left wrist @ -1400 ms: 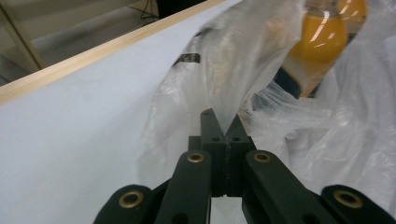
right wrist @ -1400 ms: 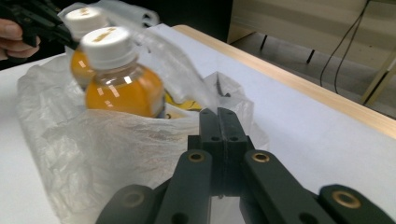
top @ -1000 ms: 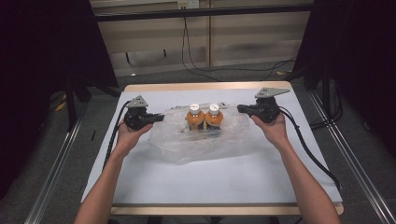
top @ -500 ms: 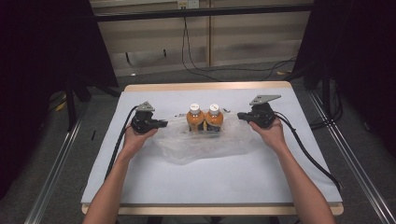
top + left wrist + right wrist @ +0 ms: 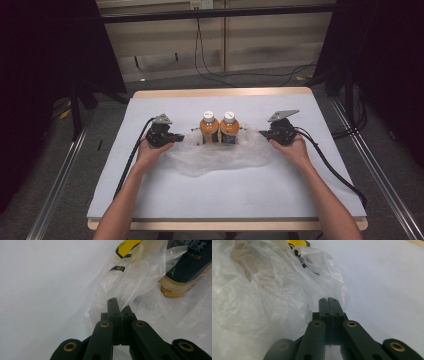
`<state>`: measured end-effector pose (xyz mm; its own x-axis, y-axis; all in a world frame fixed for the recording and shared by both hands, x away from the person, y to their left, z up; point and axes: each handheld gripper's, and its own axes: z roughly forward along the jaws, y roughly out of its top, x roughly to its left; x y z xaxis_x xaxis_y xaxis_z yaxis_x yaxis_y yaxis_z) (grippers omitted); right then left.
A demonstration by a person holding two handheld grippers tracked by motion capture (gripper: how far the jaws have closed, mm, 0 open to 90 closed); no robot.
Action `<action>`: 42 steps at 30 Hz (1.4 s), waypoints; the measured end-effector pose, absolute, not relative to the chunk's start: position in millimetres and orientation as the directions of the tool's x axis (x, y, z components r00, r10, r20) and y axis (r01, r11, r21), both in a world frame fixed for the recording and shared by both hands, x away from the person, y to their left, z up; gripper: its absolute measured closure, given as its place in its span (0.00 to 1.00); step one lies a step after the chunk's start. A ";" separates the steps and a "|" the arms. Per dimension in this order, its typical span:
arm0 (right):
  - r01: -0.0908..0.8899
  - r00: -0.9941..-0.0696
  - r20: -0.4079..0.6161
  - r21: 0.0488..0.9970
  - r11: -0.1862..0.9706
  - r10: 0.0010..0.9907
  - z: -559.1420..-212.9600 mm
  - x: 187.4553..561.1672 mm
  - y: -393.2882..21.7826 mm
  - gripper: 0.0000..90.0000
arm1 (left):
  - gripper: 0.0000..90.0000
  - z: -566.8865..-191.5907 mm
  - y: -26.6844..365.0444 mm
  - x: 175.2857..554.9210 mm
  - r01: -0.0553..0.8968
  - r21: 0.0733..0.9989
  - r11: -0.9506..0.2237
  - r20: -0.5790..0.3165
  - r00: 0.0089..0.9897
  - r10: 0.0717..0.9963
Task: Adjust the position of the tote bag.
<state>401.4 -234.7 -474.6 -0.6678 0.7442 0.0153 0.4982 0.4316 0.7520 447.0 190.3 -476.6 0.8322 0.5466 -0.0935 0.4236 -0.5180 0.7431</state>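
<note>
Bagging looks like the step in hand: the left gripper (image 5: 176,137) pinches the left edge of the clear plastic bag (image 5: 220,155) mid-table, the two bottles (image 5: 220,128) stand upright inside it, and the right gripper (image 5: 264,133) pinches the right edge — jaws pressed together on film both sides. Next move, I'd judge, calls for an even lift to draw the bag up; crumpled plastic hides the bottles' bases and the bag's mouth.

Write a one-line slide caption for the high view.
Two hand-held grippers, left gripper and right gripper, pinch opposite edges of a clear plastic bag around two orange bottles standing on a white table.
</note>
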 end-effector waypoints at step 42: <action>0.387 -0.665 0.100 0.894 0.227 0.740 -408.4 364.9 -256.4 0.59 | 0.67 -406.7 206.1 409.3 0.301 0.862 -0.407 -0.050 0.850 0.524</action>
